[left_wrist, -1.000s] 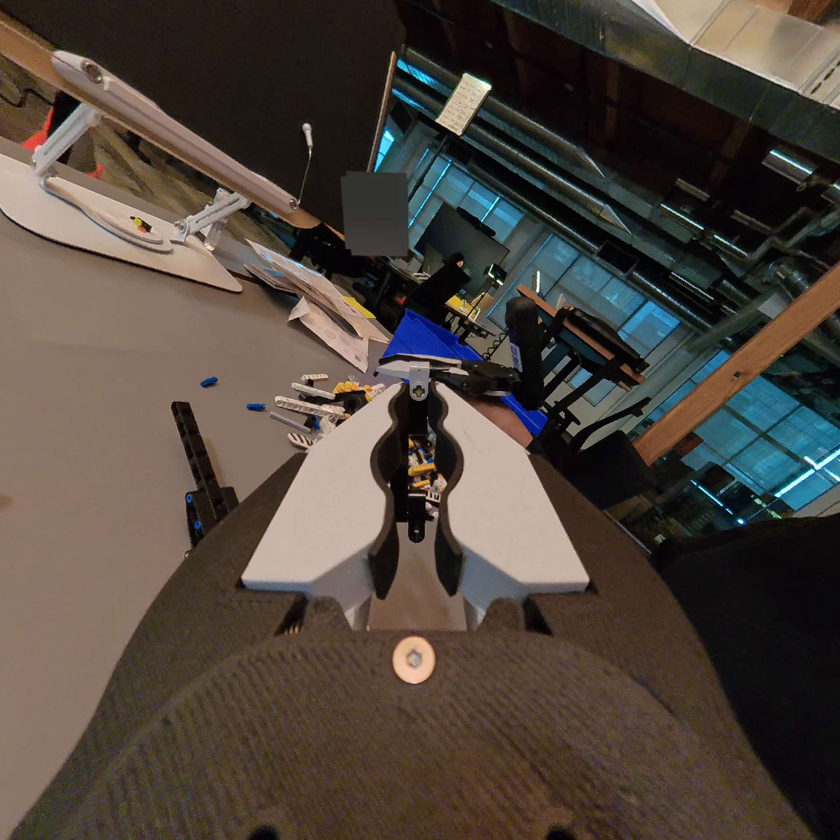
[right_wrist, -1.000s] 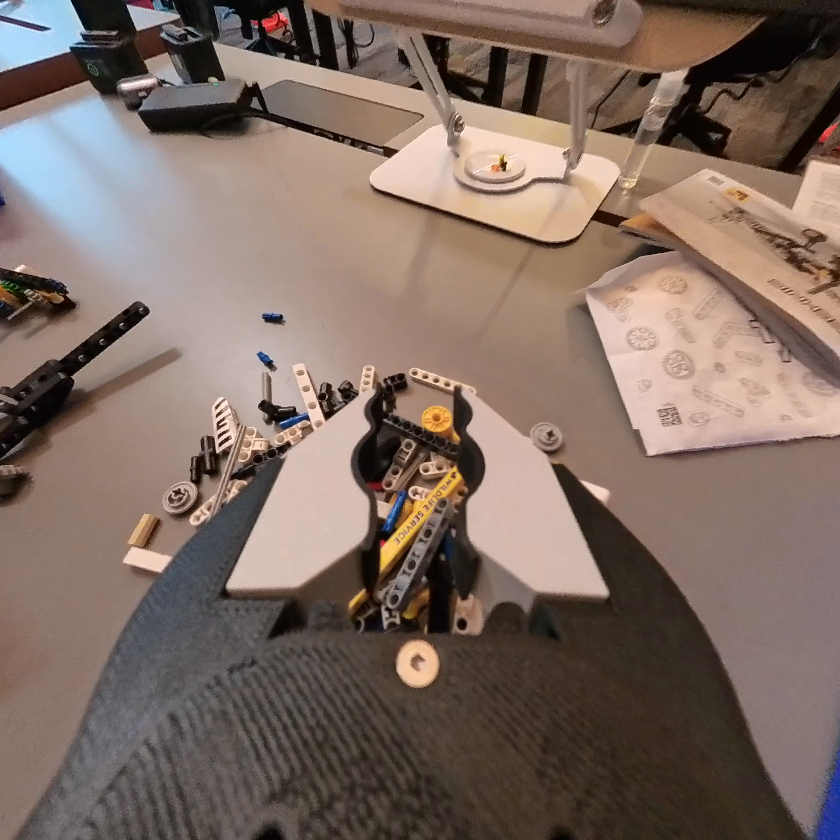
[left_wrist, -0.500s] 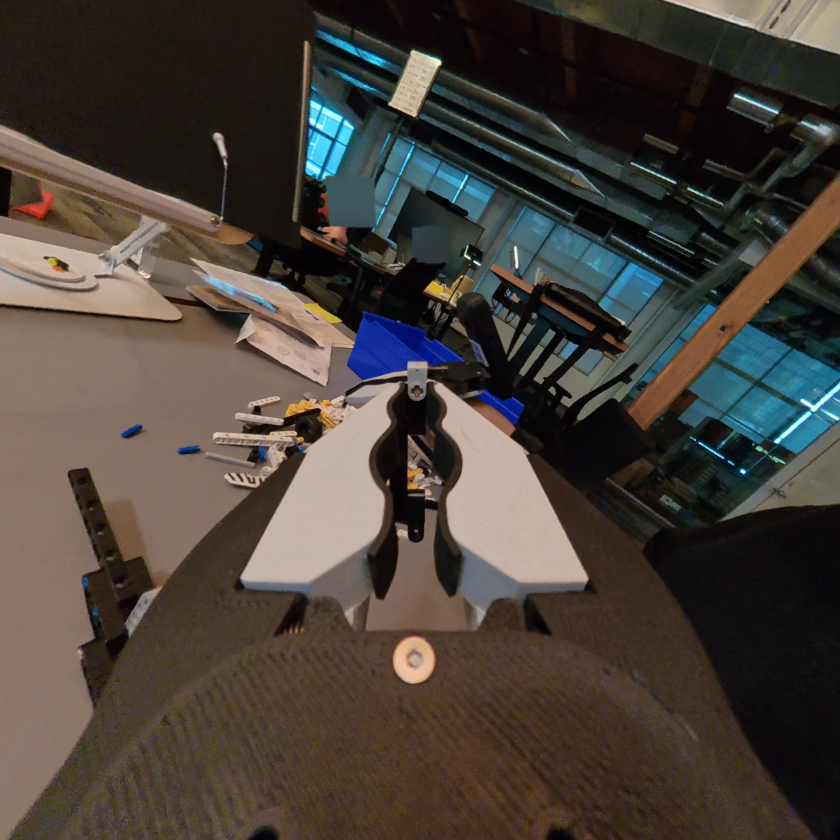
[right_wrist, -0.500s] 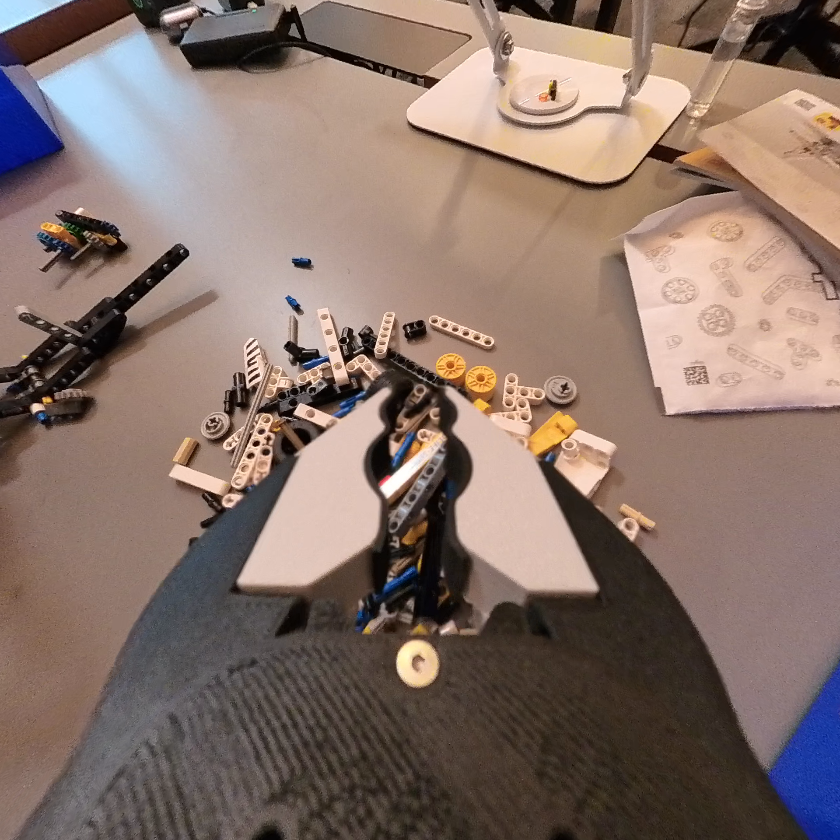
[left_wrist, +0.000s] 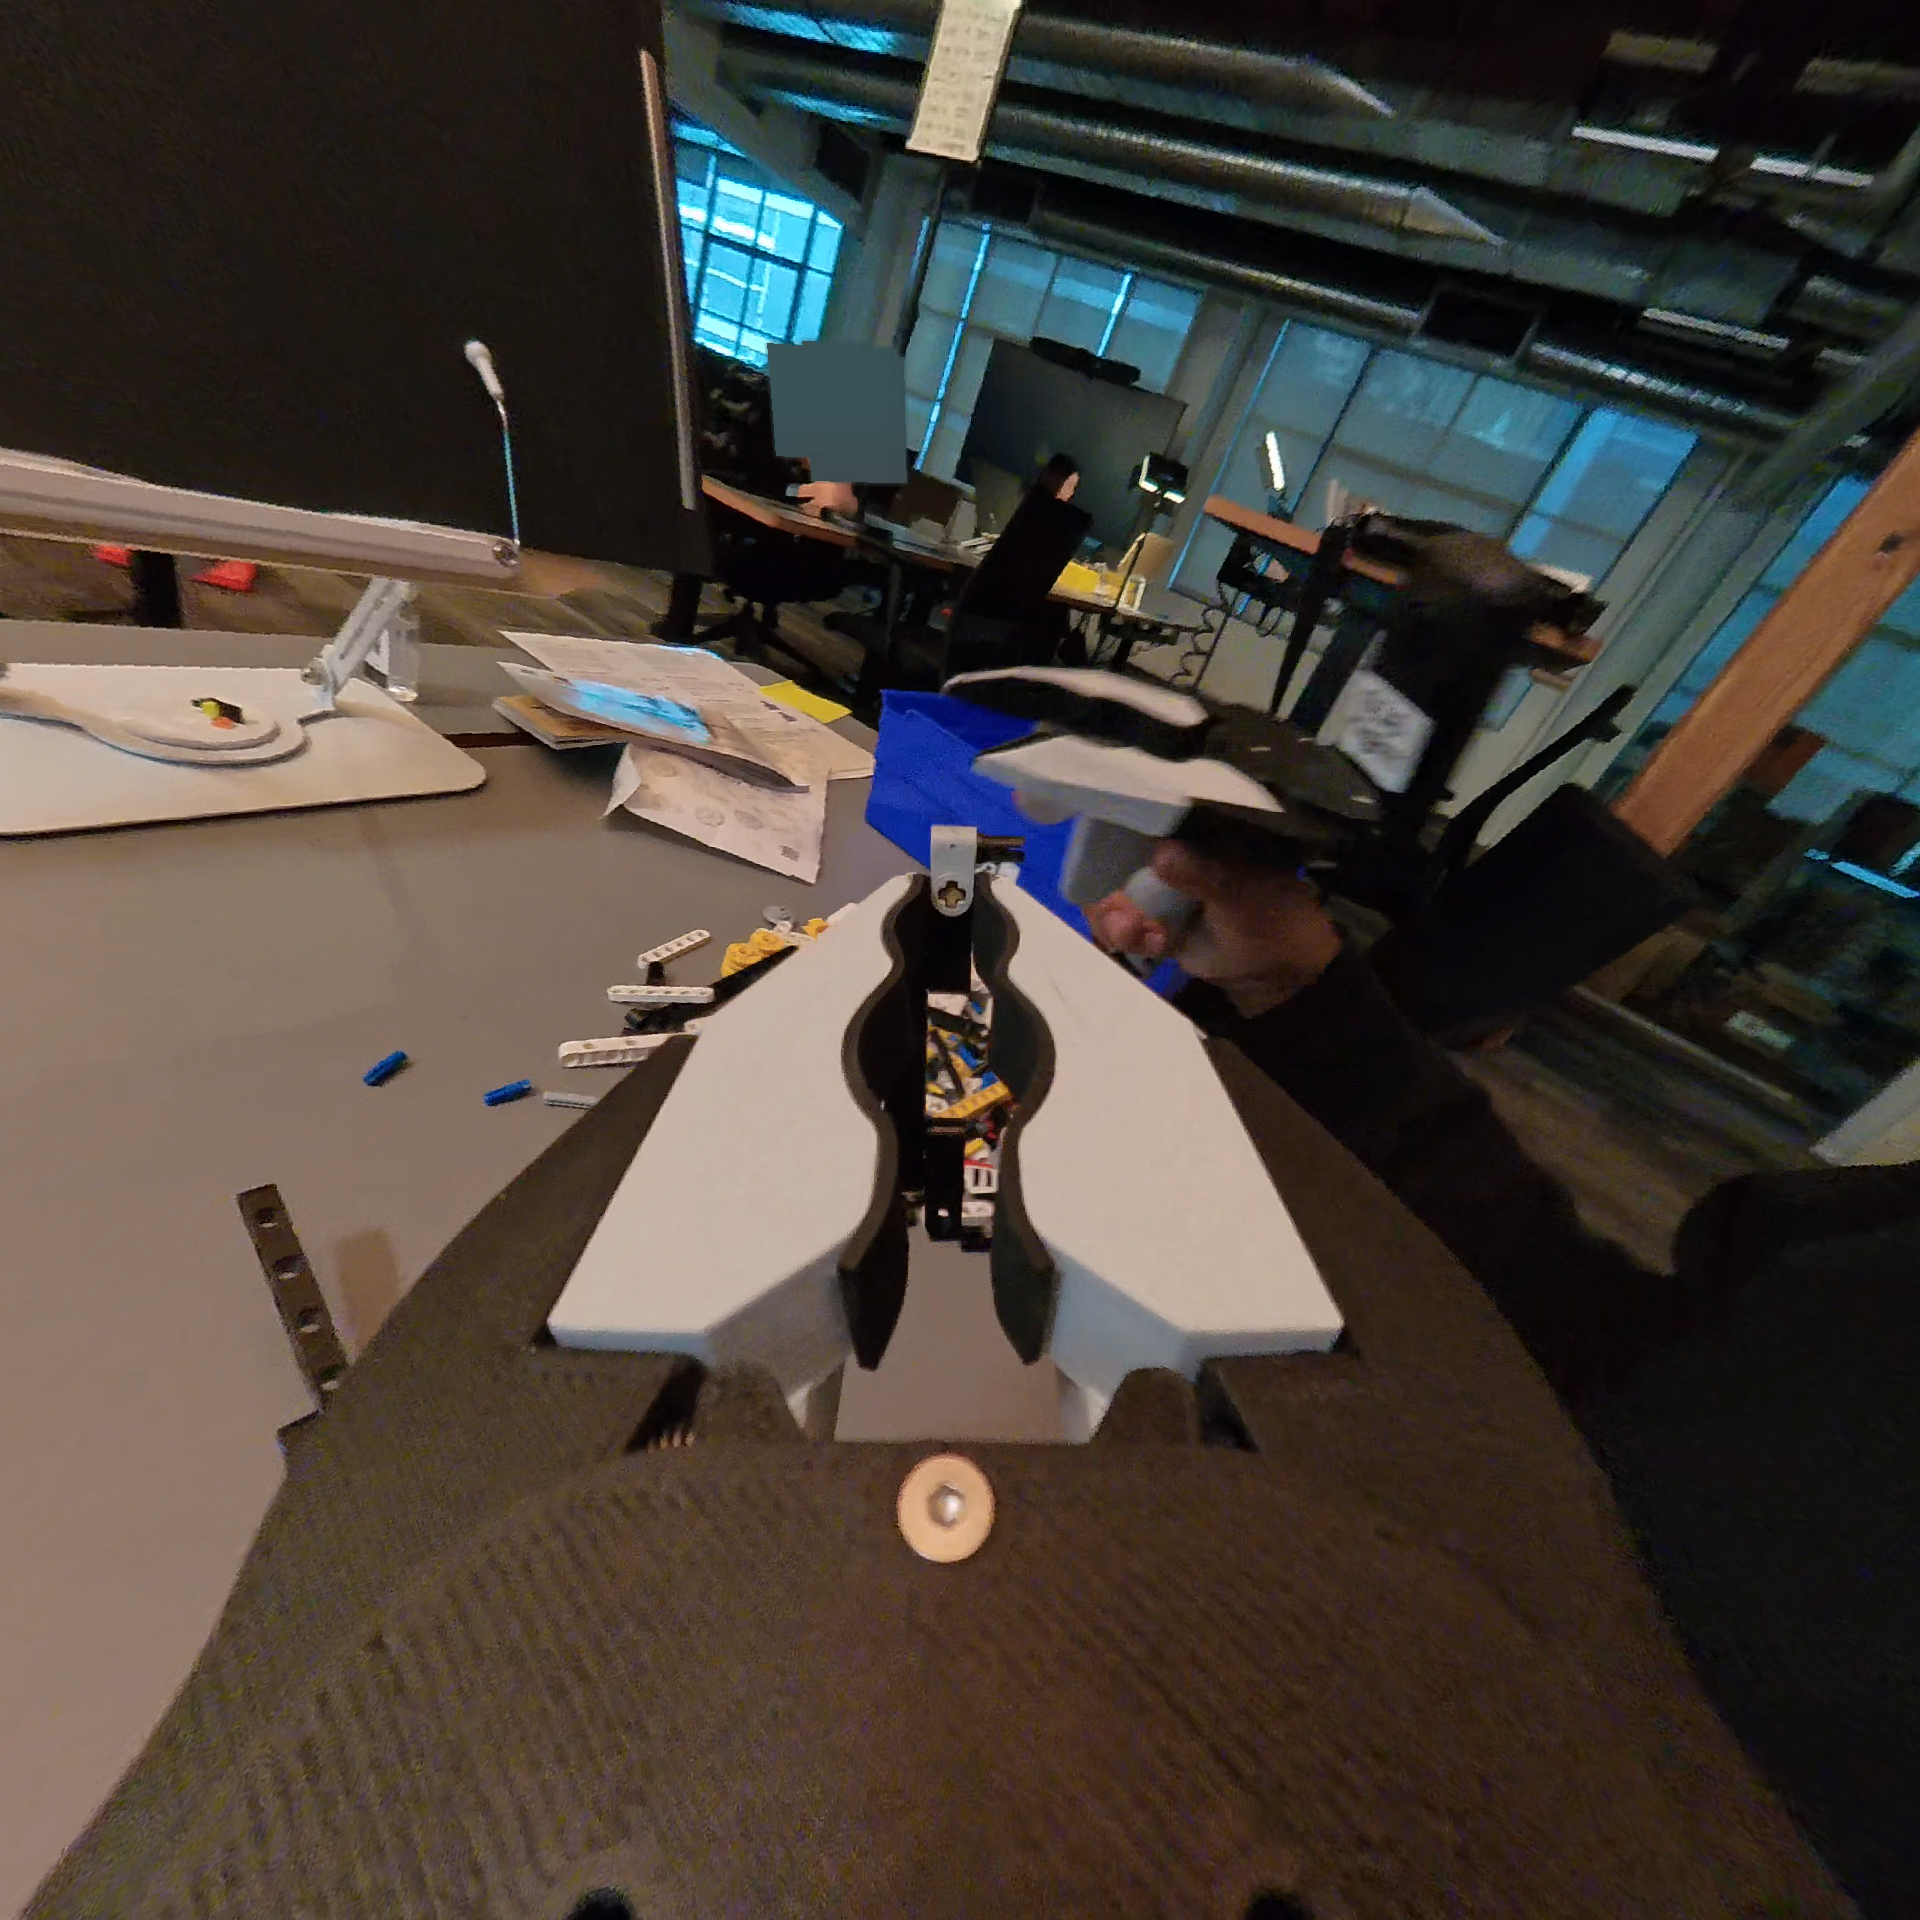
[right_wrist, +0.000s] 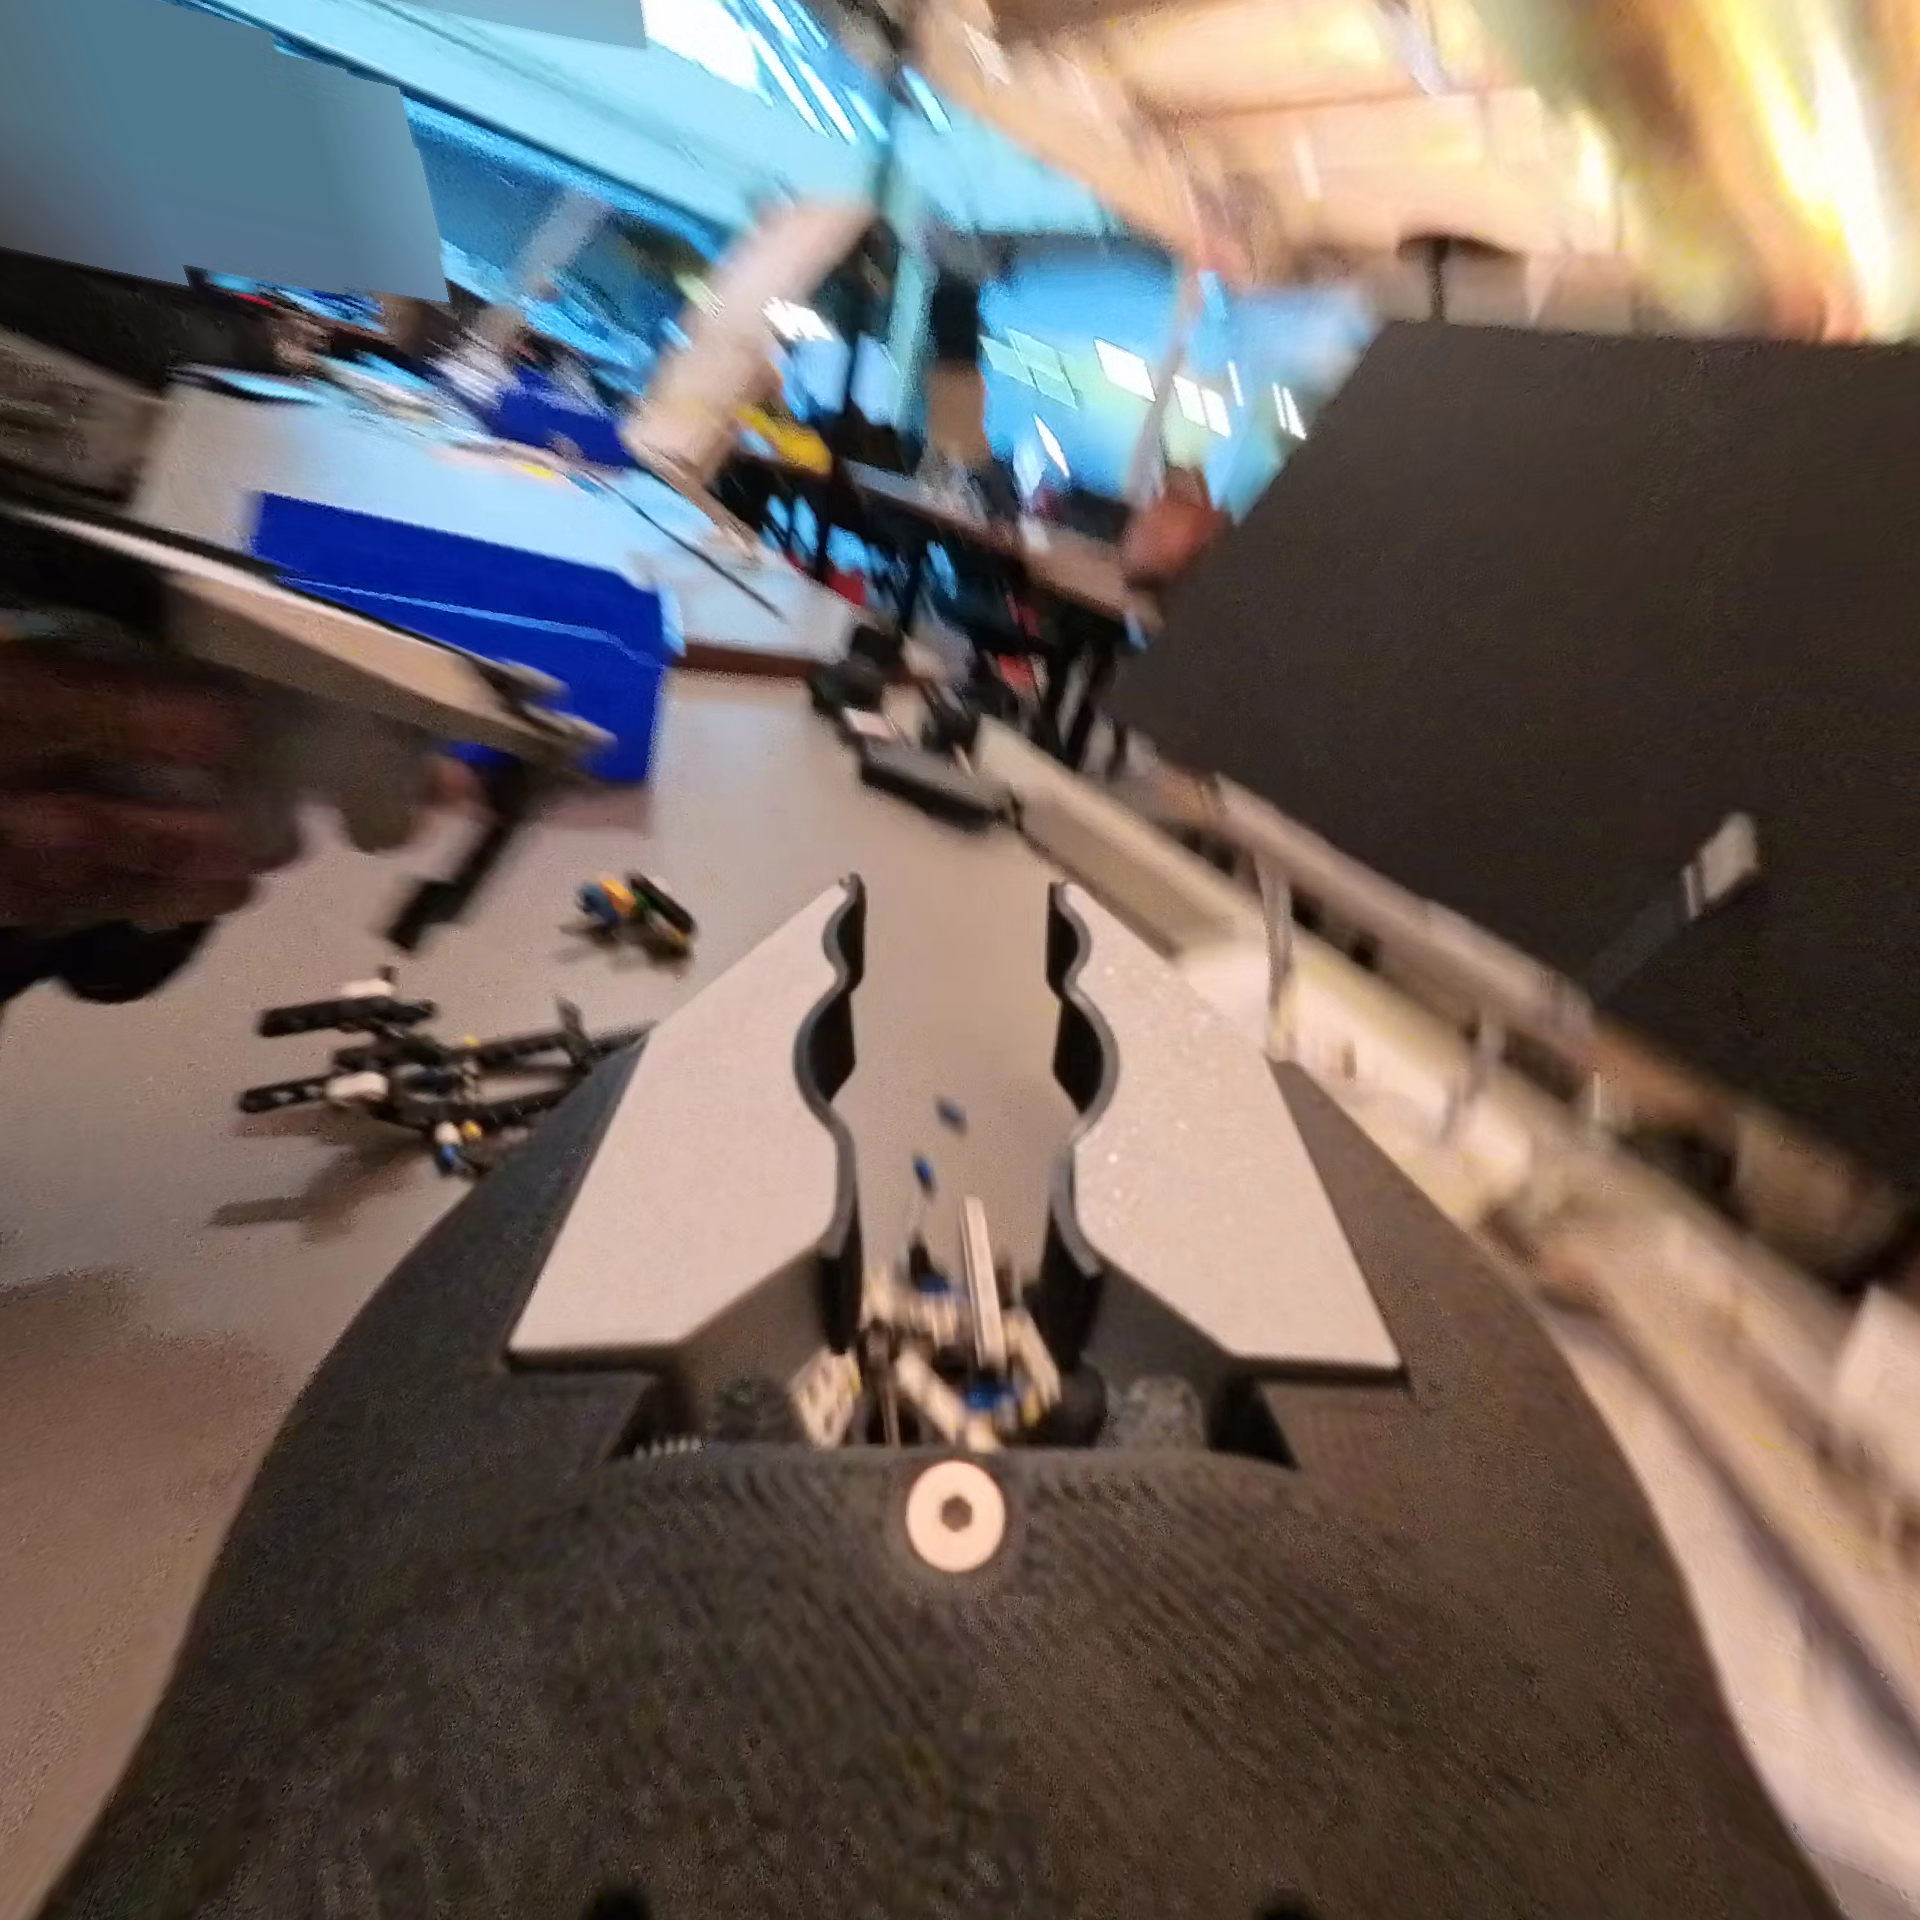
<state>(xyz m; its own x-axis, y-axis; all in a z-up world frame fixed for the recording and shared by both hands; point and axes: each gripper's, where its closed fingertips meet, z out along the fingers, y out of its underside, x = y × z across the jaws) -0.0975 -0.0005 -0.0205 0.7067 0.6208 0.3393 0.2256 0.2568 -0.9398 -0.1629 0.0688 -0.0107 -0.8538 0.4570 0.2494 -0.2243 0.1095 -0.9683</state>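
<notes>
Since the earlier frame the right gripper (right_wrist: 954, 904) has swung up from the pile of building pieces (left_wrist: 727, 961) and its jaws have opened wide; nothing sits between the fingertips, and its view is much blurred. The left gripper (left_wrist: 951, 899) is nearly closed on a thin black beam (left_wrist: 943, 1039) with a small grey connector (left_wrist: 952, 868) on its top, standing upright between the pads. In the left view the right gripper hangs above and to the right of this beam, well apart from it. Below lies the pile on the grey worktop (left_wrist: 208, 987), with two blue pins (left_wrist: 384, 1067), a black holed bar (left_wrist: 291, 1278), paper sheets (left_wrist: 717, 800), a blue bin (left_wrist: 935, 769) and a white lamp base (left_wrist: 208, 748)
</notes>
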